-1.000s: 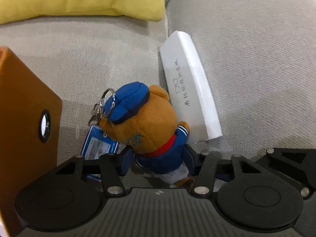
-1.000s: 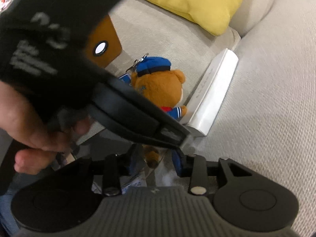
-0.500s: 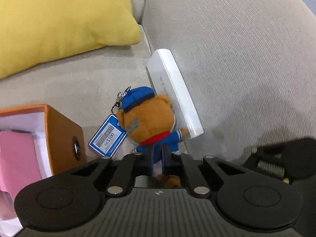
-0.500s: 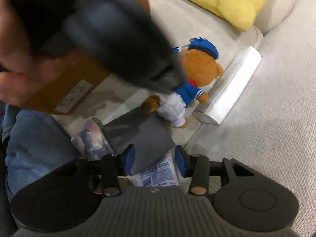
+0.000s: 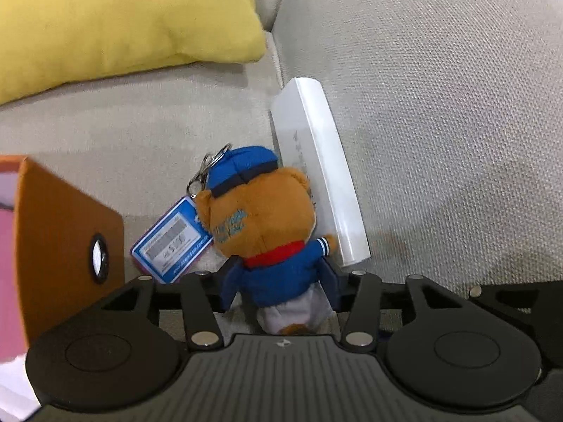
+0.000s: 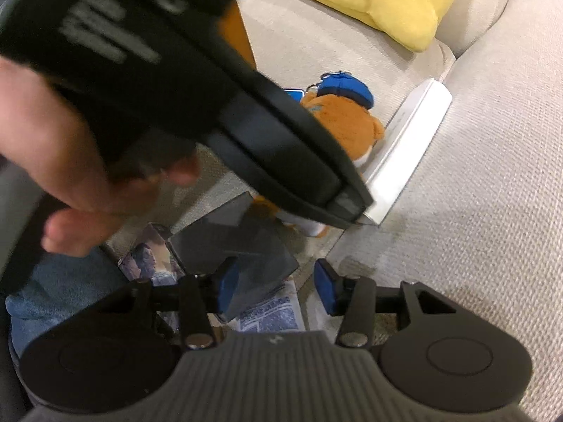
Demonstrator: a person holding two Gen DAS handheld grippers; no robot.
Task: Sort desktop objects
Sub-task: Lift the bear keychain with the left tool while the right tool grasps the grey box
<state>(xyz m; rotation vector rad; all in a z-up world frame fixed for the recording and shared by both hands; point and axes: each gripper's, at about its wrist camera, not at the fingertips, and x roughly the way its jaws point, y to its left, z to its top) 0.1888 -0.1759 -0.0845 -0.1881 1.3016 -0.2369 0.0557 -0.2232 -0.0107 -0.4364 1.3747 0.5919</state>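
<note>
A plush bear (image 5: 262,227) in a blue cap and blue jacket, with a keyring and a blue price tag (image 5: 172,244), lies on the beige sofa. My left gripper (image 5: 278,285) has its jaws around the bear's blue body, touching both sides. The bear also shows in the right wrist view (image 6: 346,123), partly behind the left gripper's body. My right gripper (image 6: 274,283) is open and empty above a dark flat card (image 6: 232,246) and printed papers (image 6: 271,316).
A long white box (image 5: 316,172) lies right of the bear. An orange box (image 5: 67,246) with pink contents stands at left. A yellow cushion (image 5: 116,24) lies at the back. The person's hand (image 6: 52,151) and jeans (image 6: 52,288) fill the left of the right wrist view.
The left gripper's jaws stand wider around the bear's body than half a second ago, and the view has dropped closer. The right gripper shifted slightly and stayed open.
</note>
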